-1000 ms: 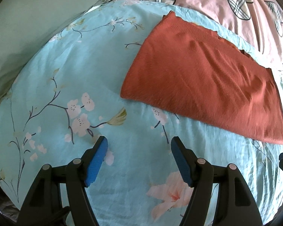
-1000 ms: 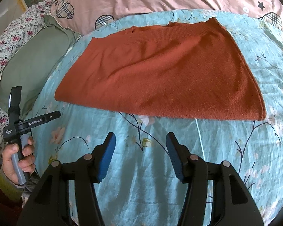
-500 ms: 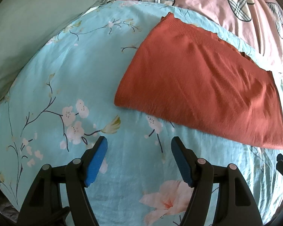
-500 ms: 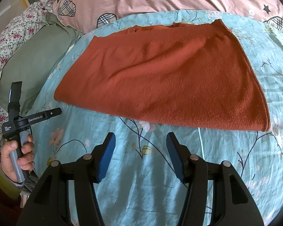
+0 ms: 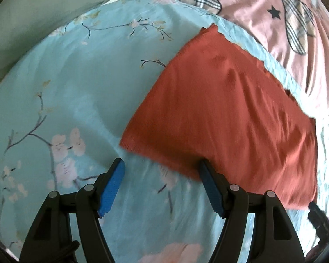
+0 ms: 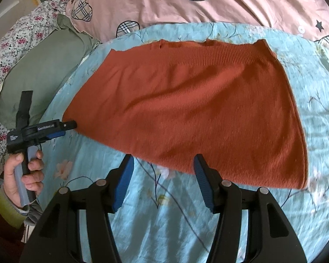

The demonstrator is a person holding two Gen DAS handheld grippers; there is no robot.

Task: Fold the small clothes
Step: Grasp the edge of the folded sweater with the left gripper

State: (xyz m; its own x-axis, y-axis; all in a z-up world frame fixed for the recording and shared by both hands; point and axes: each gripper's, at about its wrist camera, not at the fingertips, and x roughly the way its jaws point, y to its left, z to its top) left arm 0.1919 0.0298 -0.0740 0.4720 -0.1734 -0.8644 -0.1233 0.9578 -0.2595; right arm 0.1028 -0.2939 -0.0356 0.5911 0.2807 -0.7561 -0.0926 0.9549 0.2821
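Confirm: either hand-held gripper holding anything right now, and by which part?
Nothing held. The left hand-held gripper and right hand-held gripper are both open, near the front edge of the flat rust-orange knit garment, with no fabric pinched.

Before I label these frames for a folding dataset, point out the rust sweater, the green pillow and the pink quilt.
rust sweater (image 6: 186,114): right wrist view, middle of the knit.
green pillow (image 6: 43,70): right wrist view, its flat face.
pink quilt (image 6: 208,11): right wrist view, plain fabric between prints.

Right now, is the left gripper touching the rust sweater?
Cannot tell. Right wrist view puts the open left gripper at the rust sweater corner, but neither contact nor gap shows plainly.
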